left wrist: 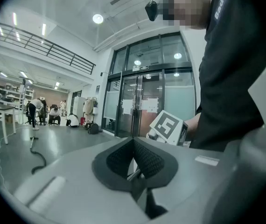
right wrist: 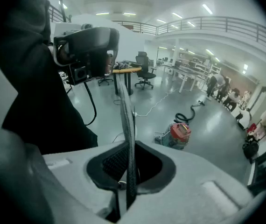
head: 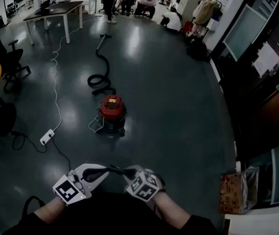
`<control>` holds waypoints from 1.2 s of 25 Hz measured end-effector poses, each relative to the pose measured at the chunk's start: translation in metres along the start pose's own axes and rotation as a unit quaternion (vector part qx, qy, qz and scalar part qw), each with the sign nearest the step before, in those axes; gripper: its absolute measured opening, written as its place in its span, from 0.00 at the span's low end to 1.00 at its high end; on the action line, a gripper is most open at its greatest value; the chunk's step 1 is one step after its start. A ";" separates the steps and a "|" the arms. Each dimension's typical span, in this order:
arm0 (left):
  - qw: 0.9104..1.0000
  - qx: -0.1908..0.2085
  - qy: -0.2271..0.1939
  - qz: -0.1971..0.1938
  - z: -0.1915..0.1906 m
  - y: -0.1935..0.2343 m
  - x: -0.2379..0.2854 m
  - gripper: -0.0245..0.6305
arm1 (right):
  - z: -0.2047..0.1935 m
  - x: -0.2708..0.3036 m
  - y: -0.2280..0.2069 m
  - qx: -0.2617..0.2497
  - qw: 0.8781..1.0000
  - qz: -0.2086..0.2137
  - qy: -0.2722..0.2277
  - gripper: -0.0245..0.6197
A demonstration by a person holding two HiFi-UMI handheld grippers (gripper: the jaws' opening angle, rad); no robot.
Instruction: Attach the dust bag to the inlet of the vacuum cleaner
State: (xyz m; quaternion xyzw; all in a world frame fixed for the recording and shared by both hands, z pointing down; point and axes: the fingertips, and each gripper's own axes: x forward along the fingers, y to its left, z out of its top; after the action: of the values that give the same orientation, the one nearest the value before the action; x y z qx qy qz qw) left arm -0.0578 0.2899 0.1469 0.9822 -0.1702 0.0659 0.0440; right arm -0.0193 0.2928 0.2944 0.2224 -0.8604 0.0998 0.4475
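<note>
My left tool is pinched together, nothing in it. My right tool is clamped on a thin dark sheet, seen edge-on, so I can't tell if it's the dust bag. Both tools sit bottom center in the head view. The red vacuum cleaner stands mid-frame on the floor, well apart, with its hose snaking toward the top.

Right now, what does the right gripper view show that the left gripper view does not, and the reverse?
Only the right gripper view: the red drum vacuum cleaner and a thin dark strip clamped in the right hand-held gripper. Only the left gripper view: glass double doors with posted papers and a white marker cube. Both: the black flexible hose and distant people.
</note>
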 end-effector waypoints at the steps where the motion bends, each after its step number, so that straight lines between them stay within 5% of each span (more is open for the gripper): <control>1: 1.000 -0.004 0.000 0.002 0.001 0.001 0.000 0.04 | 0.001 0.000 -0.001 0.001 1.000 0.000 0.000 0.08; 18: 0.999 -0.024 -0.010 0.019 -0.001 0.018 -0.014 0.04 | 0.015 0.007 -0.002 -0.003 1.000 0.003 -0.007 0.08; 30: 0.996 -0.049 -0.041 0.058 -0.014 0.095 -0.081 0.04 | 0.052 0.036 -0.014 0.011 0.999 -0.033 0.020 0.08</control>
State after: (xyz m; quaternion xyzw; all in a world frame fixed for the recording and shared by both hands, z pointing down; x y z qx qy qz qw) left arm -0.1675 0.2287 0.1555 0.9692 -0.2316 0.0199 0.0810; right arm -0.0683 0.2505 0.2933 0.2530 -0.8423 0.0987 0.4655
